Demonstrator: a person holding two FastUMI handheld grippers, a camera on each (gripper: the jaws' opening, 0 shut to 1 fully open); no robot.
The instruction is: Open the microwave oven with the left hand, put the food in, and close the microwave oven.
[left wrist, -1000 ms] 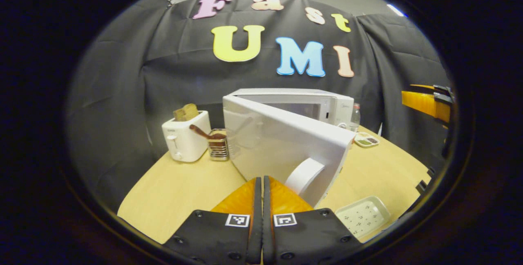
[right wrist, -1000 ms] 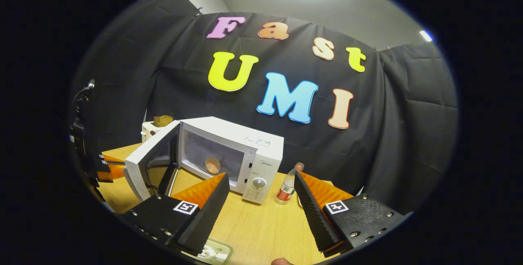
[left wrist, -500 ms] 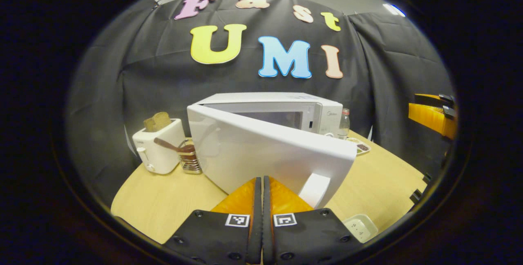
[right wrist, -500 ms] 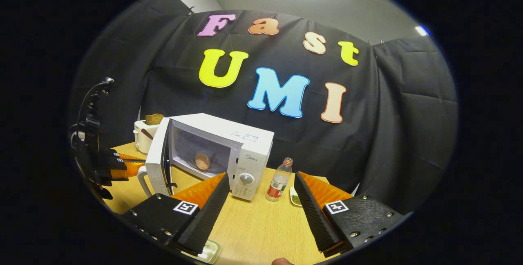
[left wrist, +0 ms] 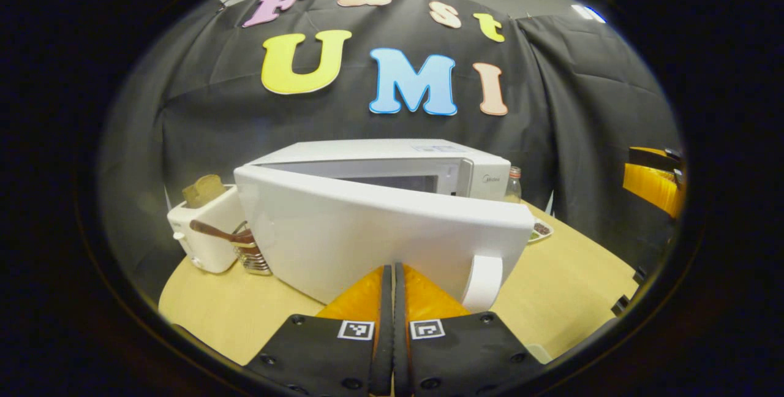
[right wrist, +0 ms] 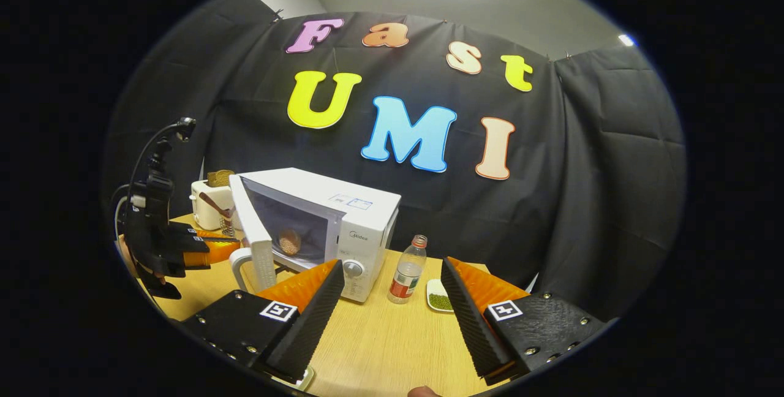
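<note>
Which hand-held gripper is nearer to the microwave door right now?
Left. The left hand-held gripper is shut, right up against the outside of the microwave door. The right hand-held gripper is open, farther back over the table.

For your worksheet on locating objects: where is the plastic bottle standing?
In the right gripper view, the plastic bottle stands on the table, between the microwave and a small dish.

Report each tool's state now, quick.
Left tool: shut, holding nothing, tips against the microwave door.
Right tool: open, empty.
</note>
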